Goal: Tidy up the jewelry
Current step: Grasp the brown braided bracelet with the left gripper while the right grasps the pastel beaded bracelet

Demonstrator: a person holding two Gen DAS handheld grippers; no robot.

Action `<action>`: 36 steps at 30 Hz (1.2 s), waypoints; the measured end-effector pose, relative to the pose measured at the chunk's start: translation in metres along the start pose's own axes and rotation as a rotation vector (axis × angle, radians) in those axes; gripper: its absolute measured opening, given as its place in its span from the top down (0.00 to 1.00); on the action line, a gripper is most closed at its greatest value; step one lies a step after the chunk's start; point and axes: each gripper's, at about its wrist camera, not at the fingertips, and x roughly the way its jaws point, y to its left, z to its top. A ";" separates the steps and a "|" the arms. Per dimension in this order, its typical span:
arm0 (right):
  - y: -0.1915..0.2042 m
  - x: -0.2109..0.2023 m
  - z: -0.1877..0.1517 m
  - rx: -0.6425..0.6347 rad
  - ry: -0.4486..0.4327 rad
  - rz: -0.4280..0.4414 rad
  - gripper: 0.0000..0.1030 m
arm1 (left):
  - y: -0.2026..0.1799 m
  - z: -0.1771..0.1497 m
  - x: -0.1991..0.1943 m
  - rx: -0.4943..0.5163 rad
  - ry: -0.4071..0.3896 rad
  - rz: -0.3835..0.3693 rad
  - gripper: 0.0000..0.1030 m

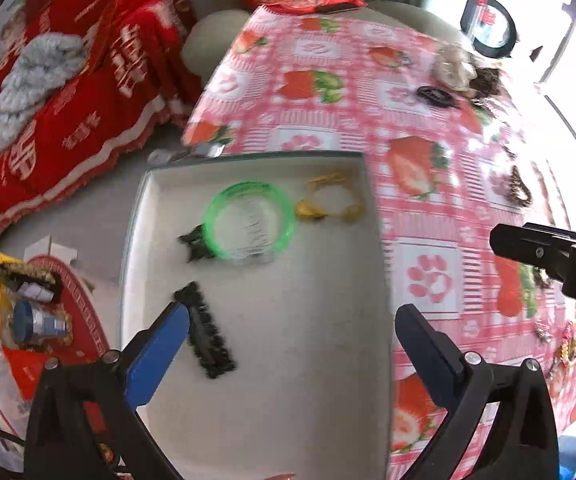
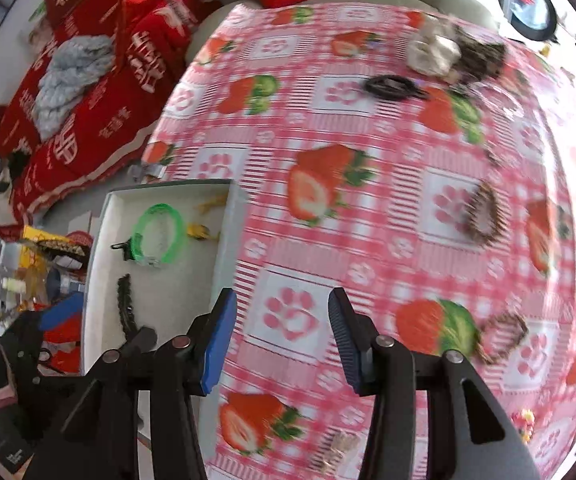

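Both pairs of jaws stand wide apart with nothing between them. The left gripper [image 1: 292, 320] hangs over the white tray [image 1: 328, 400], its blue left pad just beside a black hair clip [image 1: 206, 330] that lies flat on the tray floor. The right gripper [image 2: 282, 312] is over the tablecloth [image 2: 368, 220], just right of the tray's [image 2: 96, 248] near corner, above a pink paw-print square.

The left wrist view shows the tray floor close up: a green bangle [image 1: 250, 220] lies flat near the far end, a small black clip [image 1: 196, 244] touches its left edge, and a gold piece [image 1: 330, 200] sits just to its right by the tray wall. A clear item lies inside or under the bangle; what it is cannot be told. Part of the right gripper's body [image 1: 556, 256] juts in at the right edge.

The right wrist view shows far more of the tablecloth and the loose pieces on it: a black oval clip [image 2: 392, 88] near the far side, a pale scrunchie [image 2: 432, 54] beside a dark frilly one [image 2: 480, 62], a brown beaded bracelet [image 2: 484, 216] towards the right, and a brown square clip [image 2: 504, 336] nearer the camera. All are blurred. The same view shows the left gripper's body [image 2: 48, 344] at the lower left, beside the tray.

The green bangle [image 2: 160, 236] is translucent and bright; the hair clip [image 2: 126, 304] is long, dark and scalloped along its edge.
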 end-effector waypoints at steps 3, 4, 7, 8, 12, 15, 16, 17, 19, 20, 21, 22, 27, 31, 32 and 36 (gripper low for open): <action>-0.023 -0.012 -0.010 0.046 -0.013 -0.013 0.43 | -0.022 0.003 -0.004 0.043 0.000 -0.020 0.00; -0.030 -0.014 -0.012 0.060 -0.014 -0.018 0.43 | -0.029 0.003 -0.006 0.054 -0.001 -0.027 0.00; -0.057 -0.026 -0.026 0.116 -0.019 -0.035 0.39 | -0.051 0.005 -0.009 0.095 0.001 -0.052 0.00; -0.065 -0.030 -0.031 0.131 -0.021 -0.040 0.33 | -0.060 0.005 -0.010 0.111 0.004 -0.065 0.00; -0.097 -0.043 -0.052 0.197 -0.024 -0.069 0.26 | -0.088 0.000 -0.011 0.162 0.018 -0.096 0.00; -0.121 -0.049 -0.070 0.245 -0.014 -0.101 0.26 | -0.109 -0.005 -0.009 0.199 0.033 -0.109 0.00; -0.127 -0.051 -0.075 0.257 -0.011 -0.110 0.26 | -0.115 -0.007 -0.009 0.207 0.040 -0.112 0.00; -0.136 -0.053 -0.083 0.275 -0.006 -0.123 0.26 | -0.121 -0.009 -0.008 0.215 0.044 -0.117 0.00; -0.149 -0.057 -0.094 0.302 0.001 -0.138 0.26 | -0.132 -0.012 -0.005 0.235 0.058 -0.131 0.00; -0.158 -0.059 -0.101 0.320 0.006 -0.149 0.26 | -0.135 -0.014 -0.003 0.242 0.065 -0.137 0.00; -0.163 -0.060 -0.106 0.333 0.008 -0.159 0.26 | -0.141 -0.014 -0.001 0.250 0.075 -0.144 0.00; -0.168 -0.061 -0.110 0.344 0.010 -0.166 0.26 | -0.146 -0.014 0.001 0.255 0.082 -0.150 0.00; -0.197 -0.065 -0.133 0.405 0.028 -0.212 0.26 | -0.171 -0.009 0.009 0.284 0.098 -0.186 0.00; -0.212 -0.064 -0.146 0.430 0.042 -0.241 0.26 | -0.192 0.000 0.015 0.311 0.085 -0.193 0.00; -0.216 -0.062 -0.150 0.435 0.050 -0.250 0.26 | -0.199 0.002 0.017 0.317 0.083 -0.196 0.00; -0.226 -0.056 -0.158 0.427 0.068 -0.280 0.26 | -0.220 0.010 0.025 0.337 0.080 -0.204 0.00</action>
